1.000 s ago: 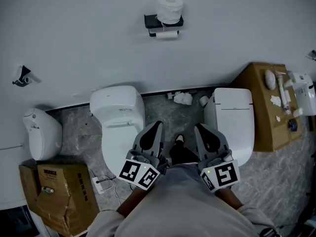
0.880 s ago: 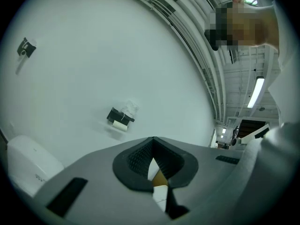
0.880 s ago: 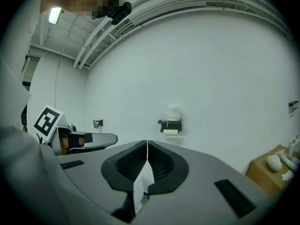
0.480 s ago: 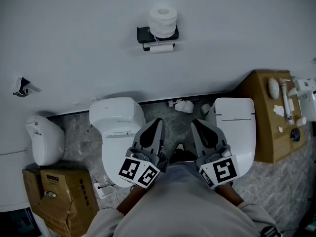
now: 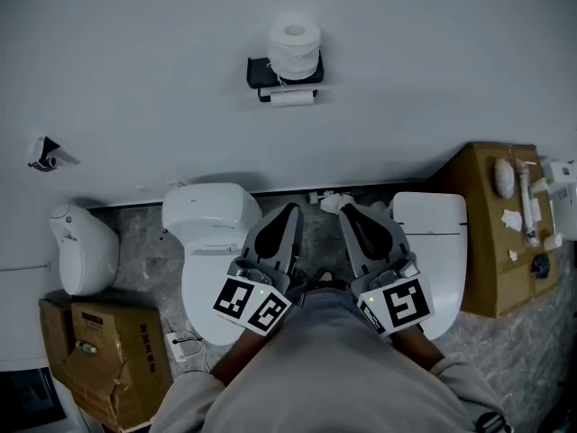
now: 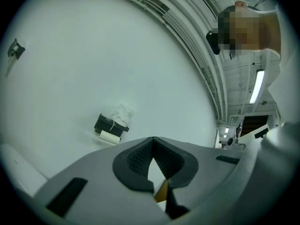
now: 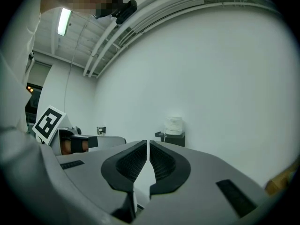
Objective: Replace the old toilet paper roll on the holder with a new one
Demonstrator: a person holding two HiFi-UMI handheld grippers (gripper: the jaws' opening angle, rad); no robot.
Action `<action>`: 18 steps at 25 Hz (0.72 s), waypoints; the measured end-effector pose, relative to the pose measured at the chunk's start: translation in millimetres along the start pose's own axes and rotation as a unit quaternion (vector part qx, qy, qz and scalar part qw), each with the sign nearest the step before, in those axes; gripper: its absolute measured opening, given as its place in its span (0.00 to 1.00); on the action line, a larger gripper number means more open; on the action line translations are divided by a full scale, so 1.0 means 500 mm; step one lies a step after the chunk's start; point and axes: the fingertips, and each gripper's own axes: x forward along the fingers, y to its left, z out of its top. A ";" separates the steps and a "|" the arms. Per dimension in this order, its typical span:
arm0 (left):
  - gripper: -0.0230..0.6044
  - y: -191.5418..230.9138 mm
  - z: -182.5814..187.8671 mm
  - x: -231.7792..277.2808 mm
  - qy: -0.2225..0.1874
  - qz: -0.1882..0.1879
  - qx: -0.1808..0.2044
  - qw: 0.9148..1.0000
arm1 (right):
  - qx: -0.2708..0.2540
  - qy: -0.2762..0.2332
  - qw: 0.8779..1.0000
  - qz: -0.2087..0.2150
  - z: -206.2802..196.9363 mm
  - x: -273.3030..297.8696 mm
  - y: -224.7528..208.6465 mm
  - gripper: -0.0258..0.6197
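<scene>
A black holder [image 5: 261,70] [image 6: 107,123] [image 7: 176,138] is fixed high on the white wall. A full wrapped paper roll [image 5: 295,47] [image 6: 121,114] [image 7: 174,125] stands on top of it. A thin, nearly used roll [image 5: 290,98] [image 6: 109,137] hangs under it. My left gripper [image 5: 290,211] [image 6: 153,144] and right gripper [image 5: 343,211] [image 7: 148,146] are held side by side, well short of the wall and below the holder. Both are shut with nothing between their jaws.
Below the holder stand two white toilets [image 5: 215,242] [image 5: 435,242], with a white urinal-like unit [image 5: 79,249] at the left. A cardboard box [image 5: 108,348] lies at the lower left. A brown cabinet [image 5: 505,228] with small items stands at the right.
Both grippers have moved forward toward the wall and drawn a little closer together. The holder now sits lower in the head view.
</scene>
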 end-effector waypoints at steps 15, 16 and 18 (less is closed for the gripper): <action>0.04 0.051 -0.017 0.068 0.022 0.010 -0.030 0.999 | 0.031 0.006 0.999 0.007 -0.021 0.073 -0.024 0.07; 0.04 0.058 -0.019 0.076 0.023 0.011 -0.035 0.999 | 0.033 0.009 0.999 0.005 -0.023 0.080 -0.029 0.07; 0.04 0.074 -0.025 0.093 0.027 0.012 -0.049 0.998 | 0.036 0.014 0.999 0.003 -0.029 0.098 -0.039 0.07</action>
